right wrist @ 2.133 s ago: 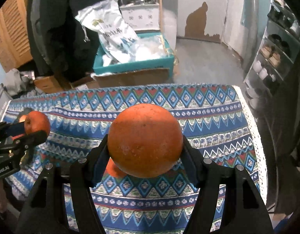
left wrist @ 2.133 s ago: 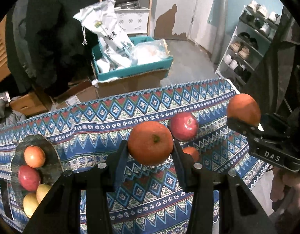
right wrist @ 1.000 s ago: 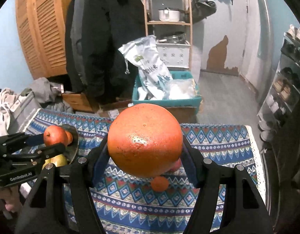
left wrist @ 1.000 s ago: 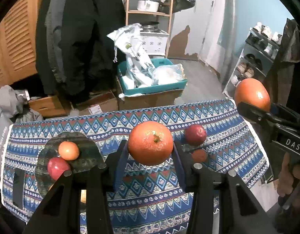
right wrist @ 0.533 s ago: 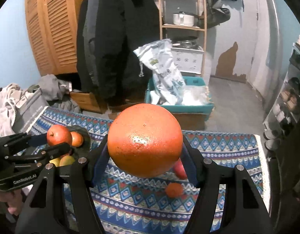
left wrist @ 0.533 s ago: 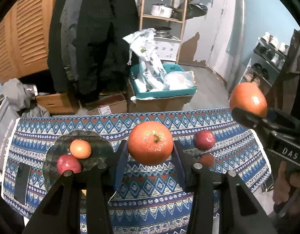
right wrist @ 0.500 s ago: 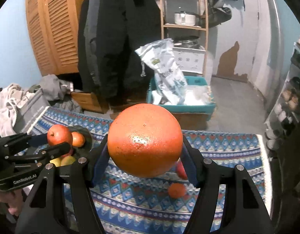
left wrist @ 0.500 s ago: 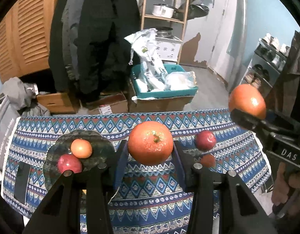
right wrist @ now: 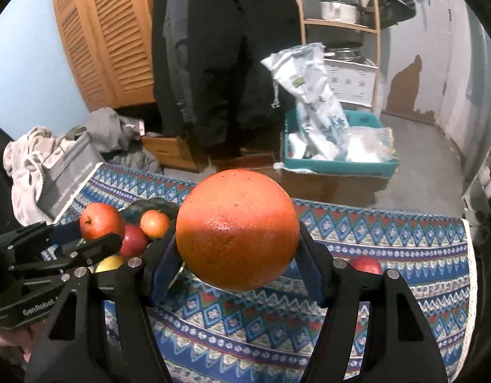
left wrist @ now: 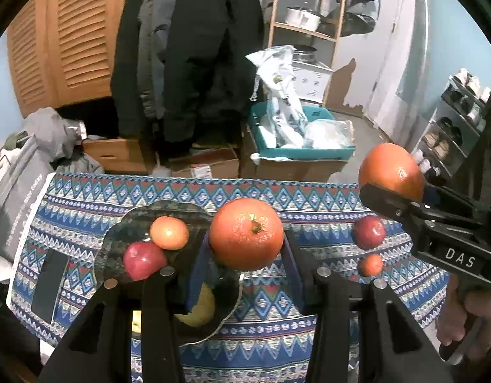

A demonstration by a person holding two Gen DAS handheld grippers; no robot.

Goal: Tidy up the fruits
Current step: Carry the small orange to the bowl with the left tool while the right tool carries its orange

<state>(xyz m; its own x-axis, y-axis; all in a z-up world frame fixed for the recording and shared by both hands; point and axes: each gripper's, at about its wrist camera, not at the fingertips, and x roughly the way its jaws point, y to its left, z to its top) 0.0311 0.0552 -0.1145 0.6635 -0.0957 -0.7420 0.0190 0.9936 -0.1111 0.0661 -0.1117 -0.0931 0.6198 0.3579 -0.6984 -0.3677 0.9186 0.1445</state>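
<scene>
Both tongs are gripping fruit above the table. Left gripper (left wrist: 247, 255) is clamping a stemmed orange (left wrist: 246, 234) between its pads, and this fruit is hanging over the near right edge of the plate (left wrist: 130, 226). Right gripper (right wrist: 237, 274) is clamping a larger orange (right wrist: 237, 229), which is filling the middle of the right wrist view; from the left wrist view the same fruit (left wrist: 390, 170) is showing at the right, well apart from the plate and above the cloth (left wrist: 277, 344).

Fruit on the plate: a small orange (left wrist: 168, 233) is touching a red apple (left wrist: 144, 260), and a yellow fruit (left wrist: 199, 308) is lying nearer the camera, partly hidden behind the left gripper. A second yellow fruit may be sitting beside it, but the fingers are hiding too much to tell.

Fruit off the plate: another red apple (left wrist: 369, 232) and a tangerine (left wrist: 370, 265) are resting on the cloth at the right, near each other and well apart from the plate.

Progress, as a judgement: the sorting is appearing roughly half done. At least three pieces are sitting on the plate, two are being carried and are not yet set down, and two are waiting on the cloth. Assuming the plate is the collecting place, four pieces are remaining to be placed.
</scene>
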